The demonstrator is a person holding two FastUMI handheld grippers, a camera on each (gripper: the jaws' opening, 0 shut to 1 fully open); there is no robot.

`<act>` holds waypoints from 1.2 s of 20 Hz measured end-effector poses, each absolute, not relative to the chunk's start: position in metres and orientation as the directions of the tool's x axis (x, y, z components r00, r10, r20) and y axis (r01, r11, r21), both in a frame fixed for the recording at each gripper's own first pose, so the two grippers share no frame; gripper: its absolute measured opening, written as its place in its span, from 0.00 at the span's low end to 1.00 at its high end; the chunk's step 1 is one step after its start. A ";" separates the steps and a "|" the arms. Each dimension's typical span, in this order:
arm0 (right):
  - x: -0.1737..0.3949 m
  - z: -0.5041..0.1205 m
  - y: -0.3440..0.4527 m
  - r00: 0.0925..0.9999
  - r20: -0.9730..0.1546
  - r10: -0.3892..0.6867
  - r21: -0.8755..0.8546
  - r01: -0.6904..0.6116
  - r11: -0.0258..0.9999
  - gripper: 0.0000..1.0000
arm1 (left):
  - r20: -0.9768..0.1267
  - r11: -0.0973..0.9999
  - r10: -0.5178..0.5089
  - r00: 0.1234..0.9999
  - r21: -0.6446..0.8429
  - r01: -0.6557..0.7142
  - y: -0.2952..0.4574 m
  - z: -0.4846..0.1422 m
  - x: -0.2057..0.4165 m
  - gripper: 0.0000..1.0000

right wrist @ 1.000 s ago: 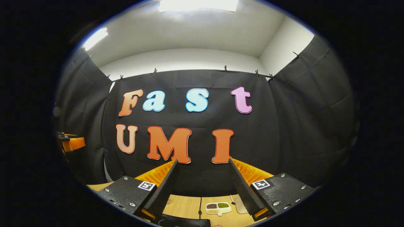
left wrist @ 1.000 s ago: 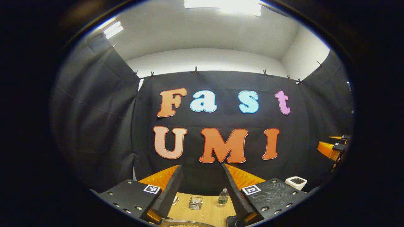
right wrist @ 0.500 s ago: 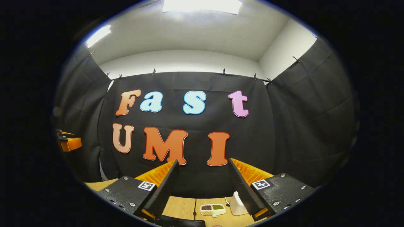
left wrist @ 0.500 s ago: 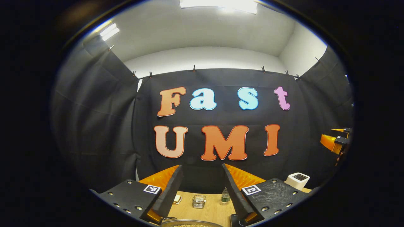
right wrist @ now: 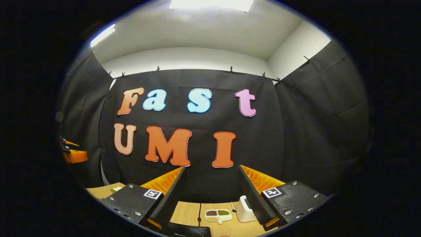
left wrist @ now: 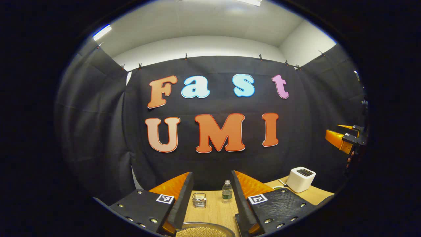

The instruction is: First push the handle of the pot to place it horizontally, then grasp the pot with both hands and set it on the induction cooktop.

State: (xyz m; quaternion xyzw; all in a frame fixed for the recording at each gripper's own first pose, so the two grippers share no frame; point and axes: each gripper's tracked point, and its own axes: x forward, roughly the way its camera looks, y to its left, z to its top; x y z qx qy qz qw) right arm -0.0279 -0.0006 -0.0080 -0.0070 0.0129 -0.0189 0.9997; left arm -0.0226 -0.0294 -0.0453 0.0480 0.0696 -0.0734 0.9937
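Left gripper [left wrist: 210, 194] has tipped down, baring more of the pot [left wrist: 204, 230].

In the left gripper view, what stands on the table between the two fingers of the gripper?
A small wire basket and a clear plastic bottle on the wooden table, beyond the pot's rim.

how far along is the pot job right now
Nothing looks done yet. The left claw and the right claw are both open, raised and holding nothing. The pot sits just below the left claw, and the induction cooktop is bare. Pushing the handle, the two-handed grasp and the placing all remain.
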 end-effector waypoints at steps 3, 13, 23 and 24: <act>-0.028 -0.016 -0.003 0.998 -0.045 -0.048 -0.019 0.047 0.999 0.95 | -0.295 0.970 -0.186 0.937 0.094 0.222 -0.046 -0.088 -0.023 0.33; -0.031 -0.048 -0.025 0.989 -0.108 -0.104 -0.029 0.102 0.994 0.95 | -0.718 0.954 -0.226 0.659 -0.025 0.300 -0.054 -0.227 -0.075 0.03; -0.032 -0.083 -0.044 0.972 -0.191 -0.139 -0.047 0.132 0.990 0.99 | -0.956 0.930 -0.122 0.266 -0.017 0.367 -0.046 -0.337 -0.176 0.03; -0.033 -0.087 -0.045 0.971 -0.197 -0.138 -0.041 0.132 0.990 0.95 | -0.964 0.928 -0.124 0.234 -0.029 0.372 -0.046 -0.343 -0.186 0.03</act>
